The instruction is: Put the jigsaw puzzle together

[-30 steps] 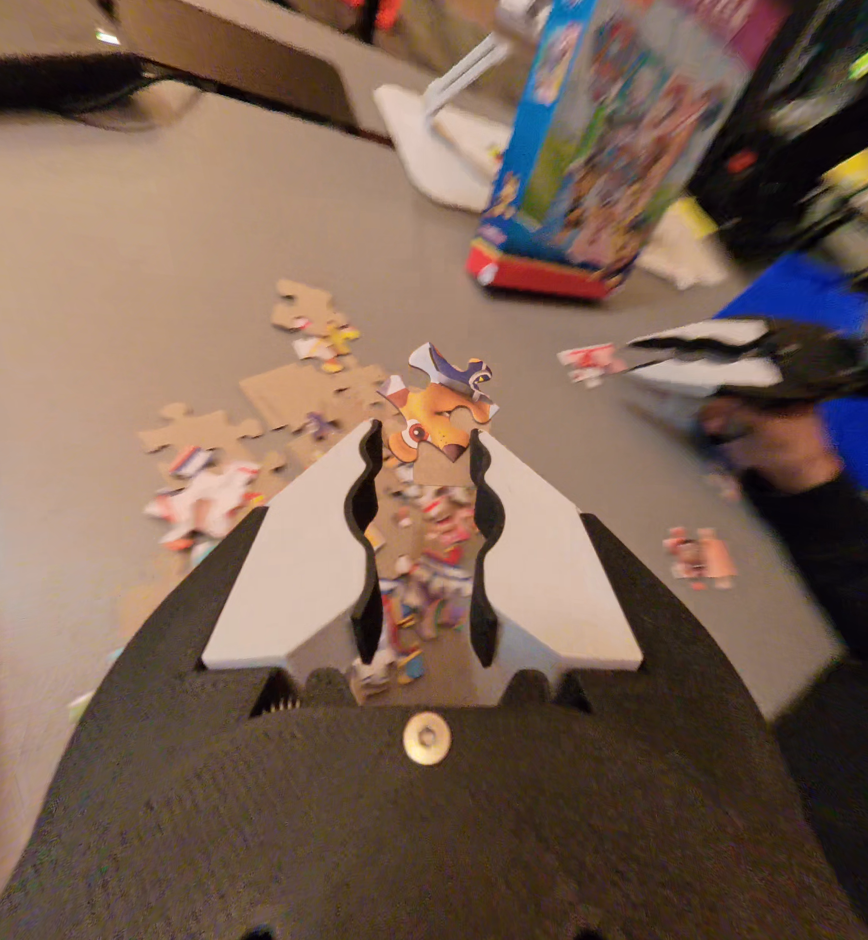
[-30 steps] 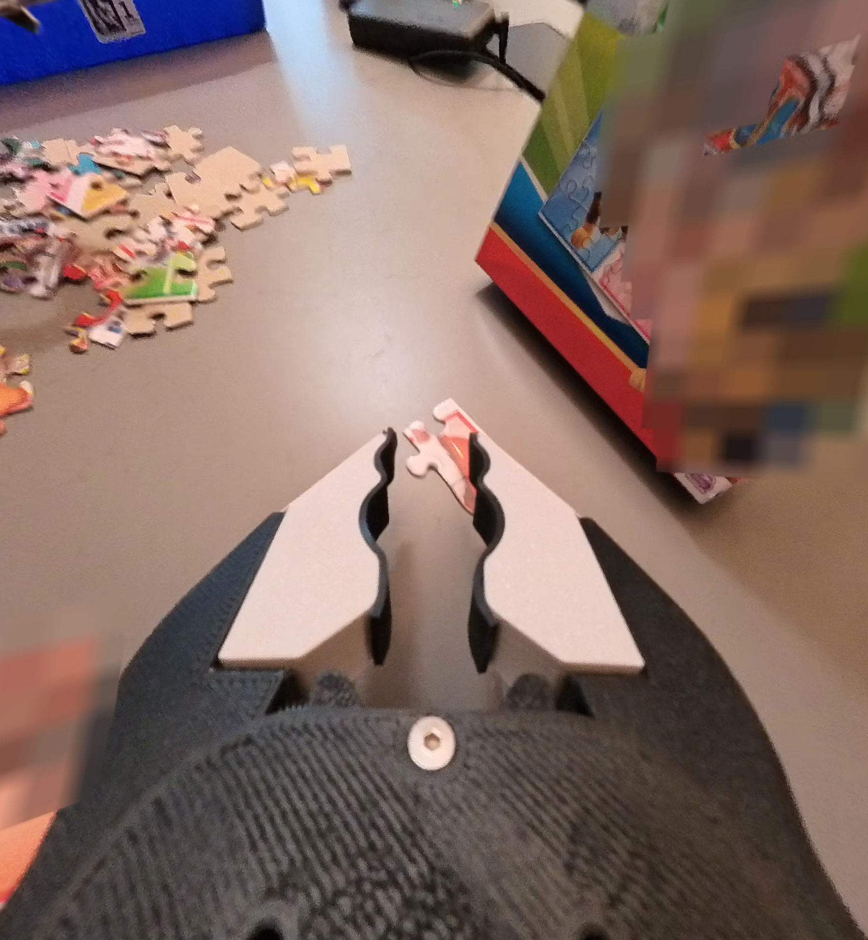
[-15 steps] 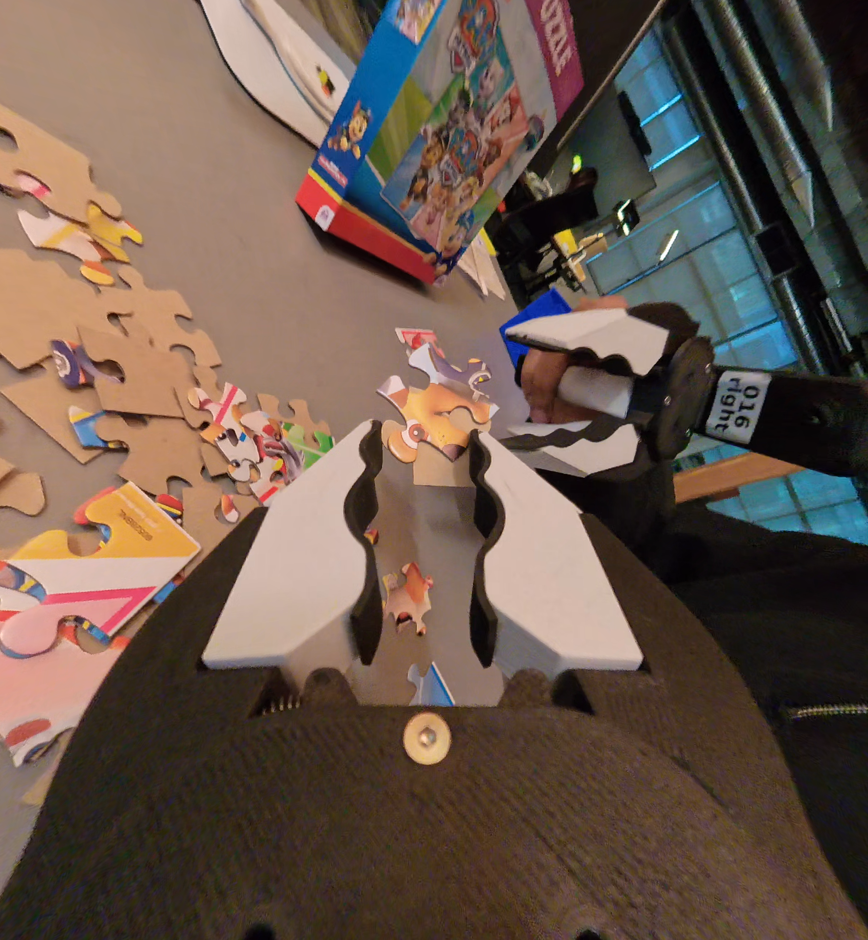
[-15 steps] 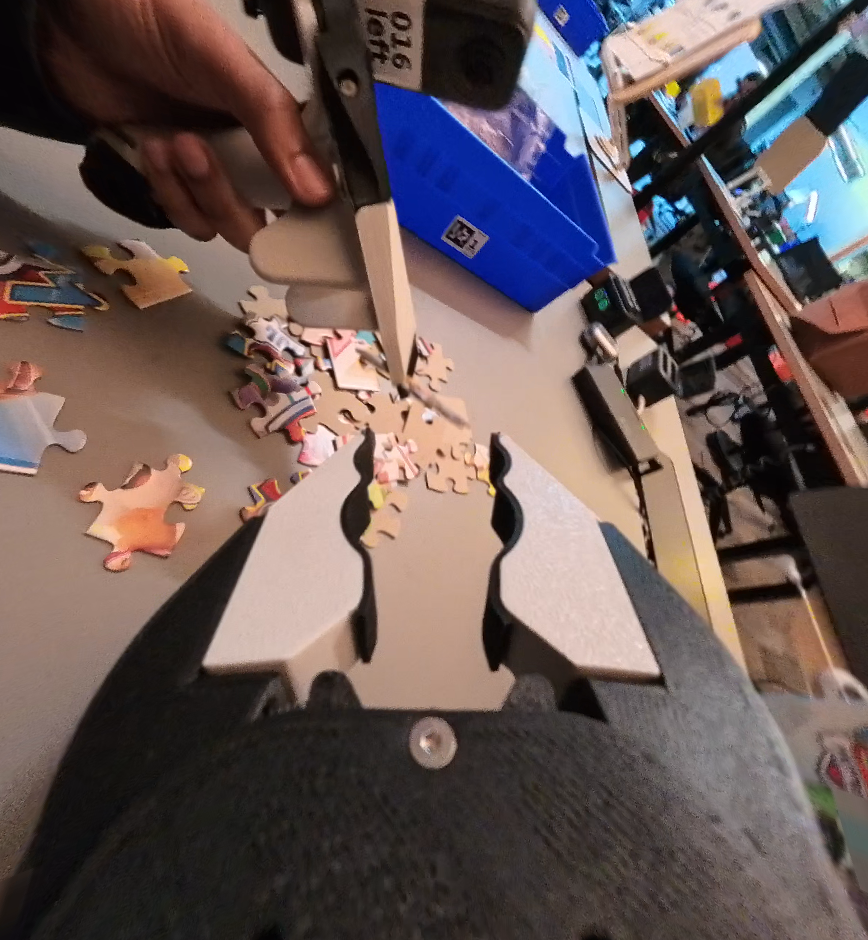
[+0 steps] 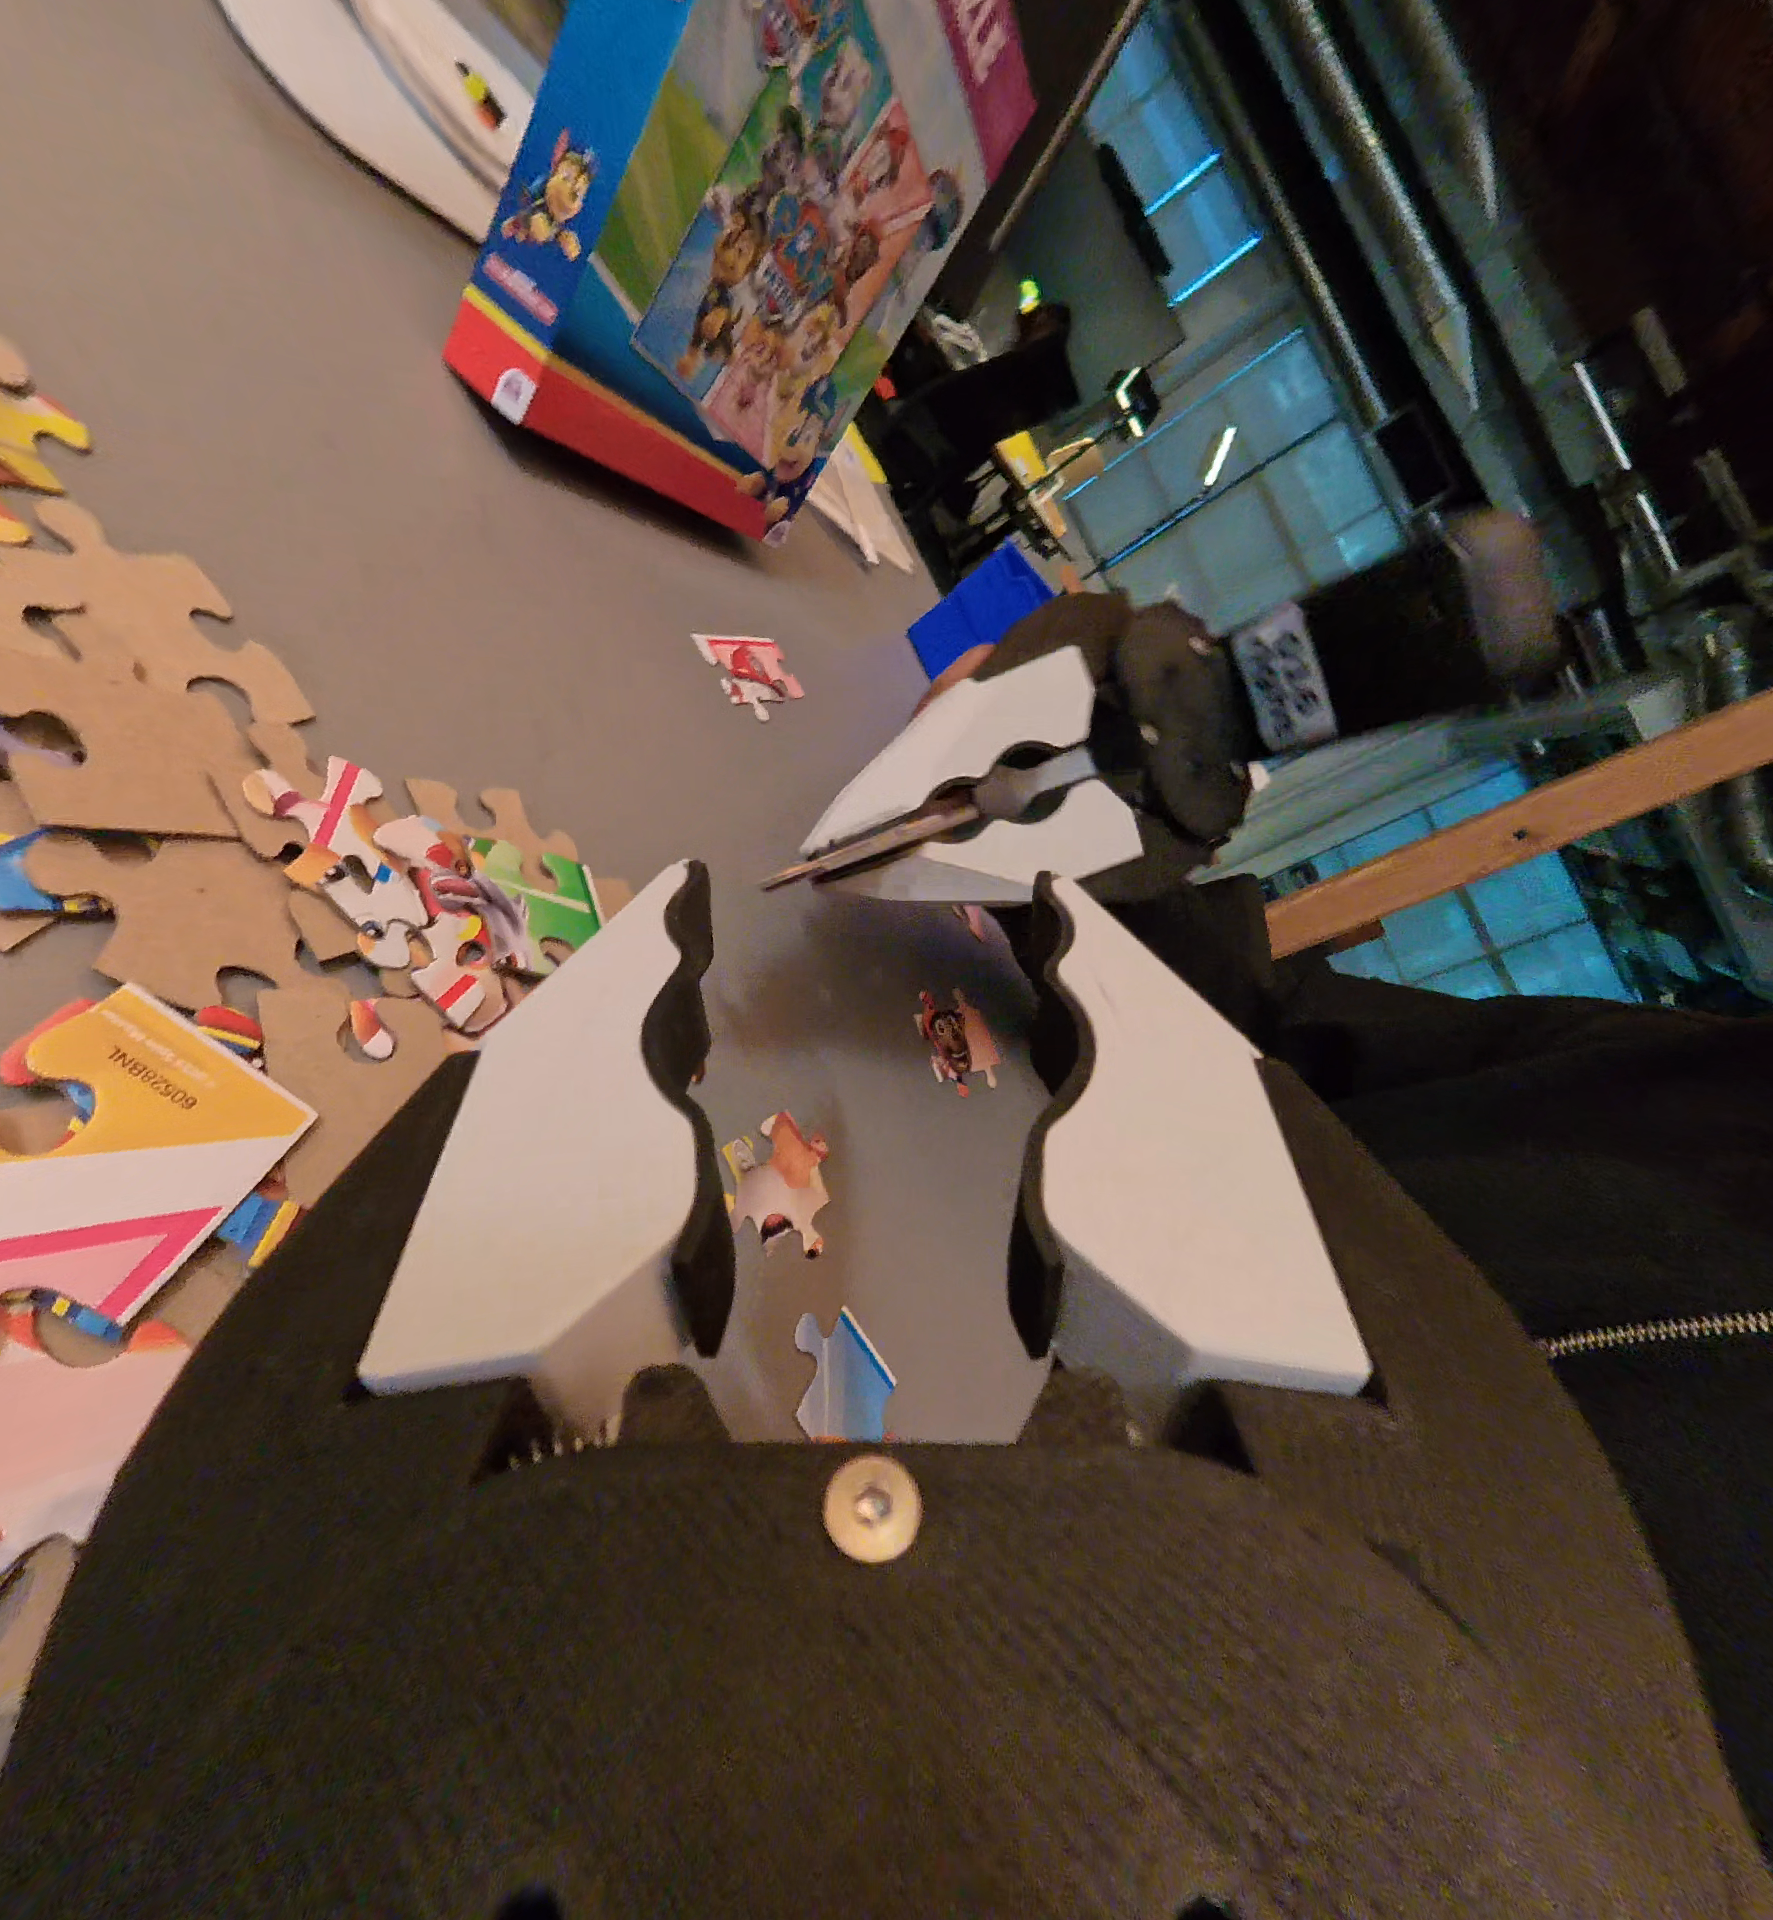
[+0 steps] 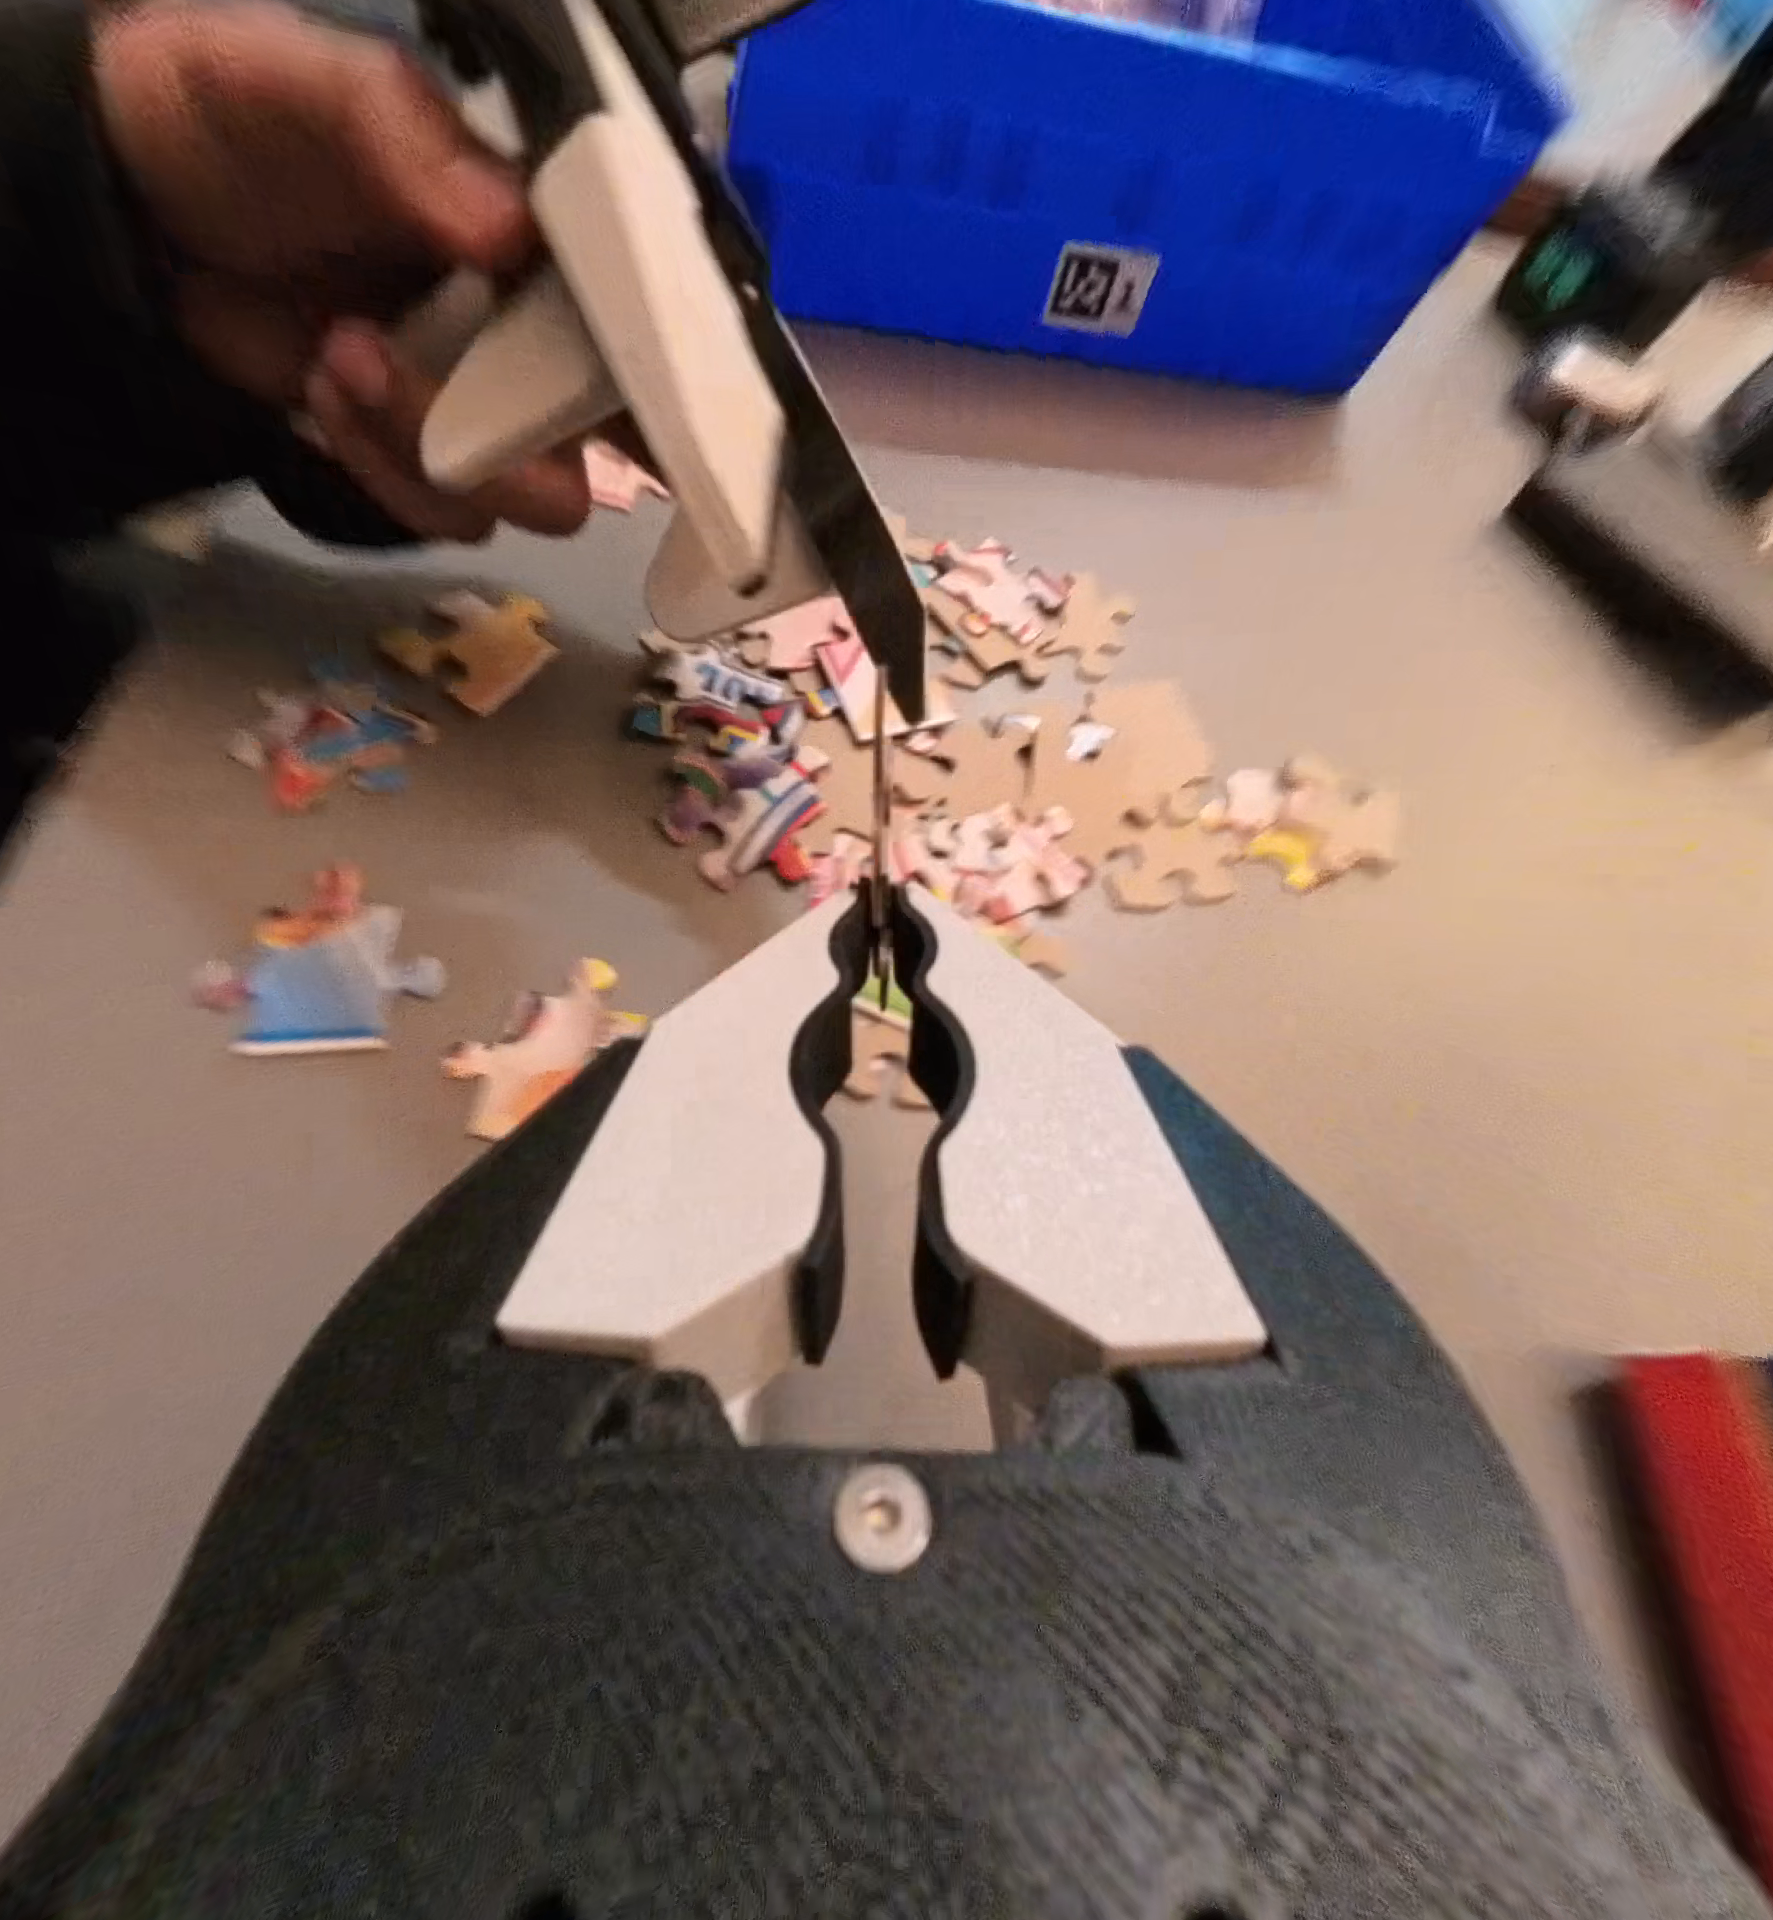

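Observation:
My right gripper [image 6: 877, 914] is shut on a thin jigsaw piece [image 6: 877, 810], which I see edge-on and which sticks out past the fingertips. The left wrist view shows the same grasp [image 5: 840, 857], with the piece's edge [image 5: 809, 871] poking out of the closed pads. My left gripper [image 5: 869, 881] is wide open and empty, with its tips on either side of that piece and not touching it. In the right wrist view the left gripper [image 6: 892, 665] hangs above, held by a hand [image 6: 342, 260]. A pile of loose pieces [image 5: 186, 790] lies on the grey table [image 5: 342, 312]; the pile also shows in the right wrist view [image 6: 965, 779].
The puzzle box [image 5: 736, 239] stands at the back of the table. A blue bin [image 6: 1121, 156] is behind the pile. Single pieces lie apart: a red-white one [image 5: 752, 670], small ones [image 5: 955, 1039] [image 5: 783, 1174], and a blue one [image 6: 316, 982]. The tips of one gripper are about 4 cm away from the tips of the other.
My left gripper was shut on an orange piece and has opened wide, so the piece has left its grasp. My right gripper swung round from open and shut on the piece held between us.

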Demonstrator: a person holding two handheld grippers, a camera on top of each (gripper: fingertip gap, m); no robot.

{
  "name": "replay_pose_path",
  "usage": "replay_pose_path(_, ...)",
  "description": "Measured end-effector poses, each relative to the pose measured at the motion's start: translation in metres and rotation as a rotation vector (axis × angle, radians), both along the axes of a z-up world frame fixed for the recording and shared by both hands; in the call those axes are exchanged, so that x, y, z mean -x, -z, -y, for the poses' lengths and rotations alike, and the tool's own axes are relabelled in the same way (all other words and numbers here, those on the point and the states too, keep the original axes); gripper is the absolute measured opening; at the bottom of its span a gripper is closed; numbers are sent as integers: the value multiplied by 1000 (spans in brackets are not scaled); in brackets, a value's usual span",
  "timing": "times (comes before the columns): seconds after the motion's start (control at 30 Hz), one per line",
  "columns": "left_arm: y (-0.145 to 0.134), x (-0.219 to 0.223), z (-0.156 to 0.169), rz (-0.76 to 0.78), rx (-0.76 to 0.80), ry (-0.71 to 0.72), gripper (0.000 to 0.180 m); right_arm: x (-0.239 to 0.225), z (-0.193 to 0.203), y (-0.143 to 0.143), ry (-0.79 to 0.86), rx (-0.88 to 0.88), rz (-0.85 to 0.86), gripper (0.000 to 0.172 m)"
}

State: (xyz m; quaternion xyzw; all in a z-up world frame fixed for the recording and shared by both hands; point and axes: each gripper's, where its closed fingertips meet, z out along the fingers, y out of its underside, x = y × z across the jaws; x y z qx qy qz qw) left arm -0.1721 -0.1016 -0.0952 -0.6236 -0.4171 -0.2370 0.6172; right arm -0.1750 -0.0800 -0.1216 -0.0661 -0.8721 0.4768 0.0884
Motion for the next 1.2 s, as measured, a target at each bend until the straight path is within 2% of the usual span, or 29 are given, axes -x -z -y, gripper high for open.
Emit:
replay_pose_path(0.13, -5, -10, -13, -80, -13, 60, 59, -16, -4, -14, 11, 259, 562, 1)
replay_pose_path(0.2, -6, -10, -21, -118, 1, 61, 52, -22, -6, -28, -21, 395, 792, 1)
replay_pose_path(0.3, -11, -8, -28, -131, -28, 49, 37, -27, -10, -27, -35, 435, 910, 0)
replay_pose_path(0.4, -14, -12, -34, -122, -63, 81, 21, -34, -13, -14, -26, 358, 883, 1)
replay_pose_path(0.47, -10, -16, -38, -126, -41, 100, 0, -40, -14, -14, -37, 351, 887, 2)
replay_pose_path(0.77, -9, 2, -23, -77, -61, -11, 0, -30, -32, -5, 46, 350, 879, 0)
replay_pose_path(0.9, -2, 12, -9, -46, -41, -76, 0, -14, -47, 7, 147, 302, 810, 0)
replay_pose_path(1.03, 9, 13, 3, -32, 49, -106, 0, 14, -66, 20, 303, 211, 602, 0)
replay_pose_path(1.13, 18, 9, 13, 0, 101, -99, 0, 36, -77, 28, 380, 27, 284, 0)
replay_pose_path(1.2, 23, 8, 19, 10, 125, -100, 0, 46, -74, 32, 373, -114, 75, 0)
